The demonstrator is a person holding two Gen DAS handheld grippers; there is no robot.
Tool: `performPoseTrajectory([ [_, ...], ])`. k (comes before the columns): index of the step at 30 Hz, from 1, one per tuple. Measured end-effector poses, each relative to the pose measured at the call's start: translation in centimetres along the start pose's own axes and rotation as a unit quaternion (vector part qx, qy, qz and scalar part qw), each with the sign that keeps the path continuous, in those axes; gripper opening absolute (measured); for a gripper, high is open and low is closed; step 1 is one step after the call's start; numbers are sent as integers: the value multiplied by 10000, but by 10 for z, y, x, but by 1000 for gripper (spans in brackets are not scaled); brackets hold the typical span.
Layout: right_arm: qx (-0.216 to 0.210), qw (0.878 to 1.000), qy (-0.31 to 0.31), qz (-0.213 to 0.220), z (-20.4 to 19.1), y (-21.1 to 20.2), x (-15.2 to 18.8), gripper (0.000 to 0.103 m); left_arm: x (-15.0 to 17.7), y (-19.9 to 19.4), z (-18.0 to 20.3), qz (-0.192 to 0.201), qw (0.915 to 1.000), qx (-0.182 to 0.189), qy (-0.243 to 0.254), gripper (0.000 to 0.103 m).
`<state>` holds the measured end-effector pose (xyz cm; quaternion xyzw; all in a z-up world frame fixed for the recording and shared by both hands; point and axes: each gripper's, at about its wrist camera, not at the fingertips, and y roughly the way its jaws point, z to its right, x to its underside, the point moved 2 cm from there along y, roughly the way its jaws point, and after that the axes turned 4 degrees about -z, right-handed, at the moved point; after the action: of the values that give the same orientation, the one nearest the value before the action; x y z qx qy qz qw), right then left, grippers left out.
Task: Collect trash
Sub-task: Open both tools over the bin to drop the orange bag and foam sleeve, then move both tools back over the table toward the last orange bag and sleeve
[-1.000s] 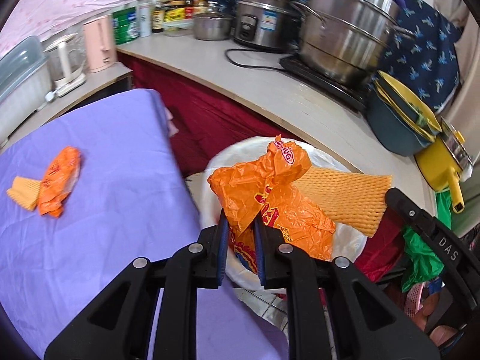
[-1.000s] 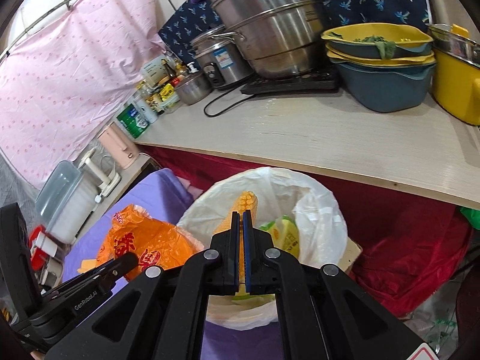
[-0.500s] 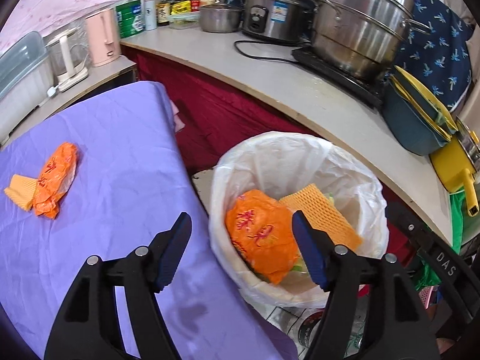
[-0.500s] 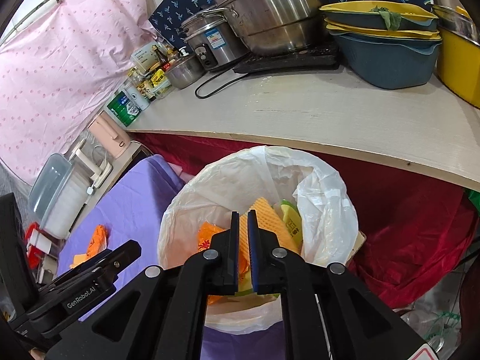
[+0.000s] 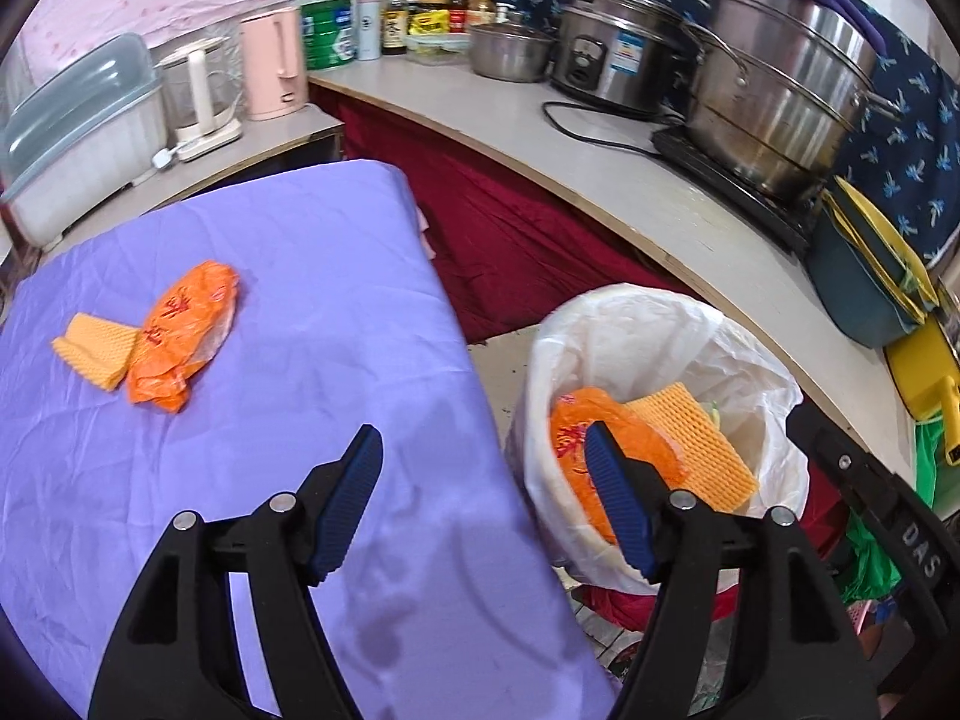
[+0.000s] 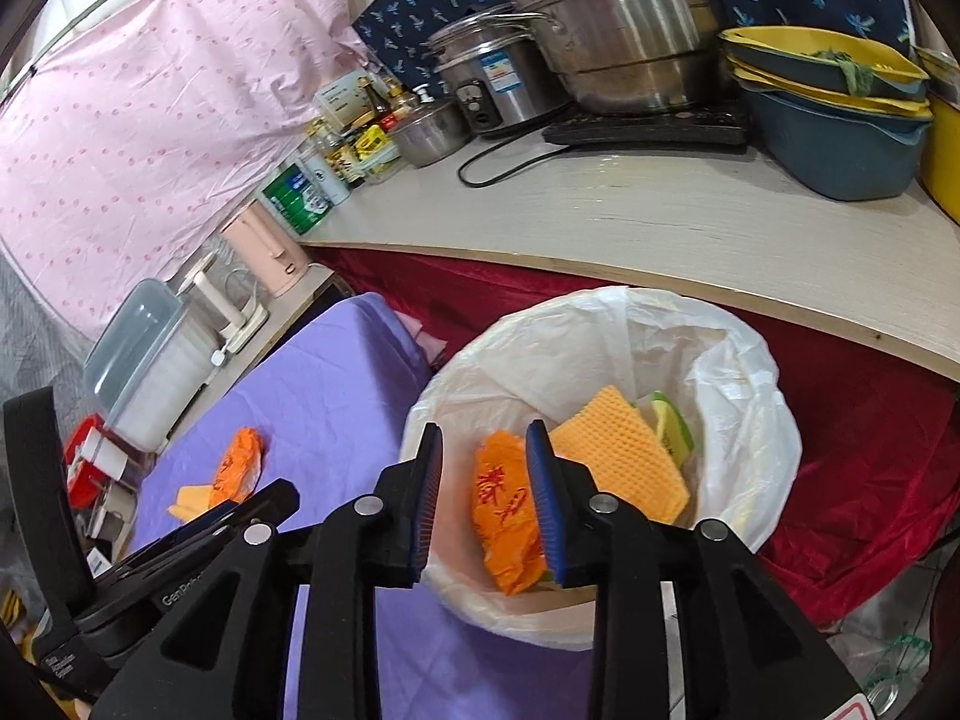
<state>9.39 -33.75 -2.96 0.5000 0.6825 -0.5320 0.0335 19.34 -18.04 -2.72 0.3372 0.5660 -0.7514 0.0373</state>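
Note:
A bin lined with a white bag (image 5: 600, 330) (image 6: 744, 420) stands beside the purple table. In it lie an orange plastic bag (image 5: 570, 426) (image 6: 504, 504) and a yellow foam net (image 5: 696, 438) (image 6: 624, 450). On the purple cloth a second orange bag (image 5: 180, 324) (image 6: 237, 462) lies against another yellow foam net (image 5: 96, 348) (image 6: 189, 498). My left gripper (image 5: 483, 462) is open and empty over the table's edge beside the bin. My right gripper (image 6: 485, 468) is open and empty above the bin's near rim.
A pale counter (image 5: 600, 180) curves behind the bin with steel pots (image 5: 780, 102), a rice cooker (image 5: 618, 66), stacked bowls (image 6: 828, 114), bottles and a pink kettle (image 5: 273, 60). A dark red cloth (image 6: 840, 450) hangs under the counter.
My left gripper opened and dropped the orange bag into the bin, then drew back toward the table. My right gripper opened and released the yellow foam net into the bin.

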Motion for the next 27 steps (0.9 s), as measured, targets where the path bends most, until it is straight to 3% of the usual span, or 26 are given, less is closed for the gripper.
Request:
performPoseTrajectory([
  [11,-239,9982,-512,-194,-64,7,20,35,9,-17,-52,121,9989,-222,-407,75],
  [27,-583,9893,-1149,-680,-158,51,52,41,24,-29,-161,92,9912,-777,-1067,77],
])
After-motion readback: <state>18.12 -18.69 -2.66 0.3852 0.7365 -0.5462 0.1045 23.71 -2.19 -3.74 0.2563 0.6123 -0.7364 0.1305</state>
